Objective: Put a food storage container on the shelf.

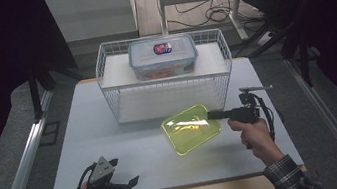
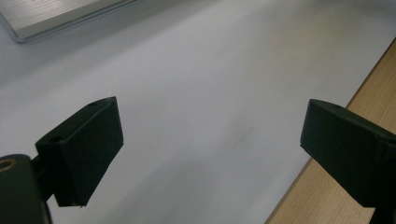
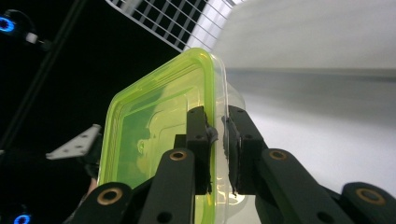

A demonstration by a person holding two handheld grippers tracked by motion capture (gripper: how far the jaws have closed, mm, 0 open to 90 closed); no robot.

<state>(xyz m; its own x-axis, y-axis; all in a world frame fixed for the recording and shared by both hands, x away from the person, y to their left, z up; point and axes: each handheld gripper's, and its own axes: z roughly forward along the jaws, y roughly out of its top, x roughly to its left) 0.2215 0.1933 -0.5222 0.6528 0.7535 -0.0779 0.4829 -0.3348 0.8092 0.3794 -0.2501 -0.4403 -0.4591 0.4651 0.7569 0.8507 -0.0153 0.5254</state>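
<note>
From the high view we see a white table (image 1: 114, 148) with a wire basket (image 1: 110, 90) standing at its far side. A shelf inside the basket carries a clear lidded box (image 1: 163, 57) with a red and blue label on top. In front of the basket, toward the right, the right gripper (image 1: 208, 116) points left and clamps the near right edge of a yellow-green container (image 1: 191, 129), which sits tilted just in front of the basket; we cannot tell from here whether any part of it touches the table. The hand (image 1: 256, 134) that grips this tool comes in from the lower right in a plaid sleeve (image 1: 287, 175). At the near left edge of the table the left gripper (image 1: 127, 184) rests low in the other hand, well apart from the container, its jaws pointing right.

In the left gripper view we look along two black jaws that stand wide apart with nothing between them. Beyond them lies the bare white tabletop, its wooden edge (image 2: 327, 186) running down the right side.

In the right gripper view the two jaws are drawn narrow and pinch the rim of the yellow-green container, one pad on its green lid side and the other on the clear wall. The container stands on edge in this view, and the wire basket shows past it at the top. The grey plate of the left gripper shows at the left, against the dark.
</note>
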